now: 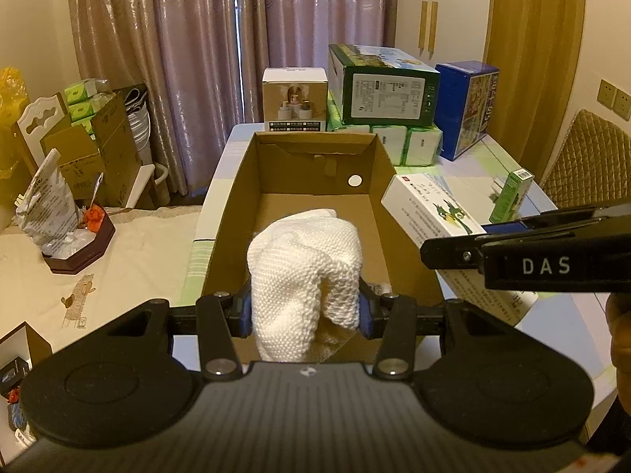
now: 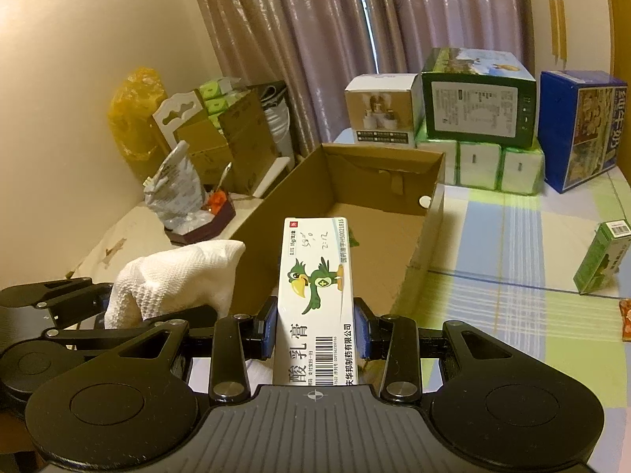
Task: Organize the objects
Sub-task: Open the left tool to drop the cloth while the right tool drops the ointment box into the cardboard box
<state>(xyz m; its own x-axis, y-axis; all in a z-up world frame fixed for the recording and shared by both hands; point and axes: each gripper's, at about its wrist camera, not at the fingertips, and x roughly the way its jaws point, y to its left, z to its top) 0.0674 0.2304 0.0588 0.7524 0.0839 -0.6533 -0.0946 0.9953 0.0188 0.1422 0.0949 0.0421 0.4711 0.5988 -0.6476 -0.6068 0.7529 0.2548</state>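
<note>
The white knitted cloth (image 1: 303, 276) is pinched between the blue pads of the left hand-held gripper (image 1: 305, 309), held above the near end of the open cardboard box (image 1: 236, 205), not yet dropped in. The white medicine carton with the green bird print (image 2: 317, 299) is clamped lengthwise in the right hand-held gripper (image 2: 315, 333), hovering at the box's near right rim, also not released. The box floor that shows looks bare, so judged from this nothing is packed yet; both items are carried and near placement. Left to do: release cloth and carton into the box, then likely fetch the small green carton (image 2: 601, 262) standing on the tabletop (image 2: 512, 236) toward its right edge, well apart from the box. An orange wrapper (image 2: 626, 321) peeks in at the right edge, unclear what it is. At the far edge of the tabletop sits a stack: white product box (image 1: 295, 98), green-framed box (image 1: 384, 84) on tissue packs (image 1: 410, 144), blue box (image 1: 469, 108); none of these blocks the box opening. The two grippers are close together at the near end, so the main risk is them crowding each other while lowering. Off the left edge is a cluttered side surface with a brown tray (image 1: 79, 244) and bags, out of the way.
</note>
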